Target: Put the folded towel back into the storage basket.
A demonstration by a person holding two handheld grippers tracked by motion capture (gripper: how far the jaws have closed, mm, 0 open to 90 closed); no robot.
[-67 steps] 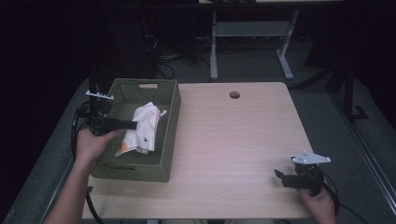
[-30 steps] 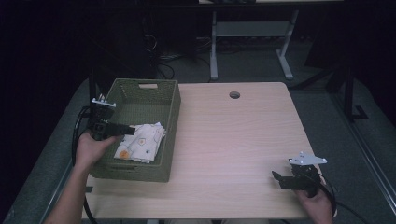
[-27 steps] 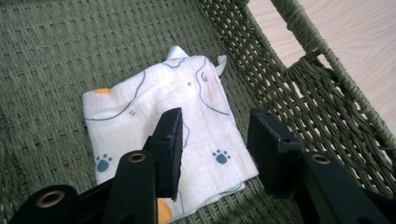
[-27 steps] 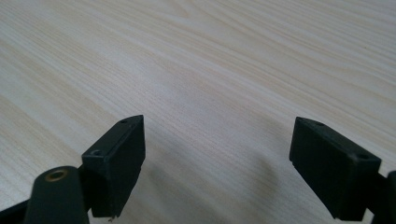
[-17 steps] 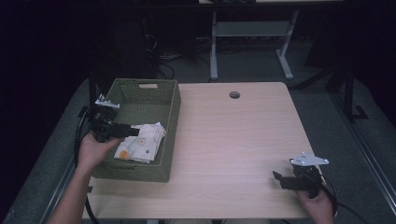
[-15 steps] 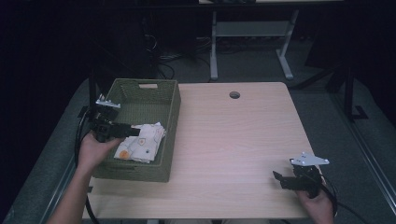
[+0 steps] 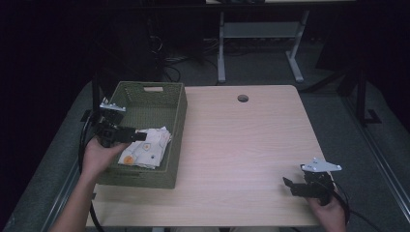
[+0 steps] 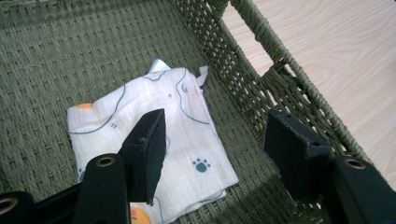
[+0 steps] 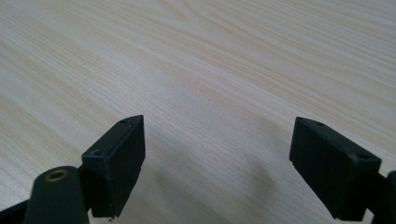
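Observation:
A folded white cloth with orange spots and paw prints lies flat on the floor of the green woven basket at the table's left. My left gripper hovers open just above the cloth, with nothing between its jaws. Near the table's front right corner my right gripper is open over bare wood, its jaws wide apart.
The light wooden table has a round cable hole at the back. A desk frame and cables stand on the dark floor behind. The basket's handle cut-out is just right of the left gripper.
The left gripper lowered the cloth into the basket, let it go and drew back toward the left rim. The cloth now lies flat. The right gripper stayed put.

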